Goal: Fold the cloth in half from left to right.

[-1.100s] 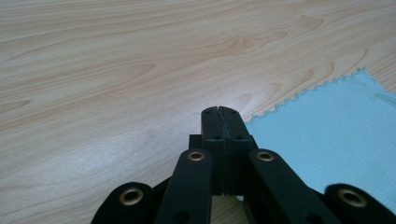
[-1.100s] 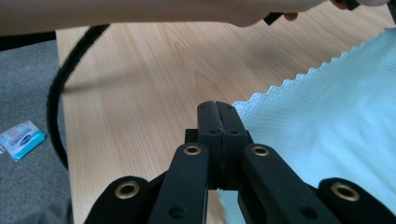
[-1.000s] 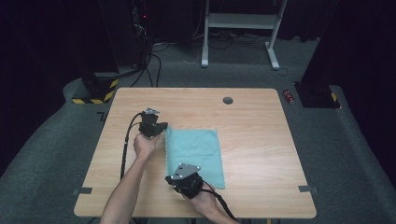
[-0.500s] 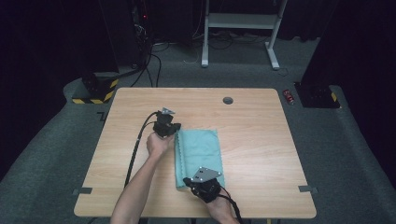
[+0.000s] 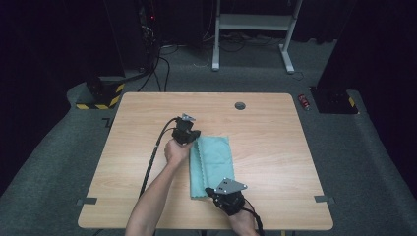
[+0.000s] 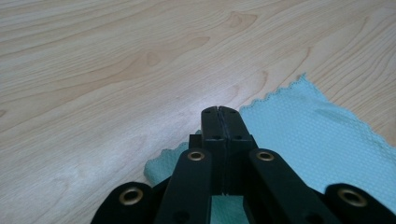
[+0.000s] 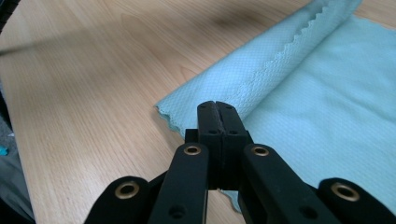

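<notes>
Cloth (image 5: 211, 164) lay mid-table, long axis 12-to-6, its left part doubled over. Left gripper (image 5: 193, 137) pinched the corner at cloth's 11 o'clock, jaws pressed together; right gripper (image 5: 212, 191) pinched the 7 o'clock corner, same way. Holding both corners of one edge prob. kept the fold straight w/ edges aligned on the table (image 5: 275, 147).

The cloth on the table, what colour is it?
Light teal cloth with a scalloped edge; clearest in the right gripper view.
</notes>
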### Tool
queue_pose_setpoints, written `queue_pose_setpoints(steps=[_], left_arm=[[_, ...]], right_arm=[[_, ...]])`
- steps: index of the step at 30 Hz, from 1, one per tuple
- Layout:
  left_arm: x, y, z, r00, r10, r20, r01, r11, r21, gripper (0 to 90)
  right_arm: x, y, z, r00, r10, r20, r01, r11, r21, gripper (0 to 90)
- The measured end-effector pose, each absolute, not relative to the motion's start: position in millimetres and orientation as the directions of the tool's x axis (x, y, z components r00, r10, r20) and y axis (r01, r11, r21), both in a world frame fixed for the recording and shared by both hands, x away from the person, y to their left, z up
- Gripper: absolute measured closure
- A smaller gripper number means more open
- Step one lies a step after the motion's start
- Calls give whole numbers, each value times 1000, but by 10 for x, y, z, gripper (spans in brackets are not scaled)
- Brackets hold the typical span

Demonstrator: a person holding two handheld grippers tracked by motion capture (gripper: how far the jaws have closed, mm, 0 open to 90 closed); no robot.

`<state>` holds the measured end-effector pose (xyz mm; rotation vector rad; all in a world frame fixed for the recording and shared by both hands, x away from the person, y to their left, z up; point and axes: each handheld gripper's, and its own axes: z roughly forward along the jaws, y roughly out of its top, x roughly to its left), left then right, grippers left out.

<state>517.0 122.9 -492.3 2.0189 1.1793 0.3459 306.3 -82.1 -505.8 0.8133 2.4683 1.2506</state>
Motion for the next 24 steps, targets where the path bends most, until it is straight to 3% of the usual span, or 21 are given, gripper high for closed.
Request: queue_pose_setpoints(steps=[24], left_arm=[[5266,798,-4926,594,793,-139,600,-321,733,899]], right_arm=[[3041,-1216,-5086,-757,653,9,400,454,796,900]])
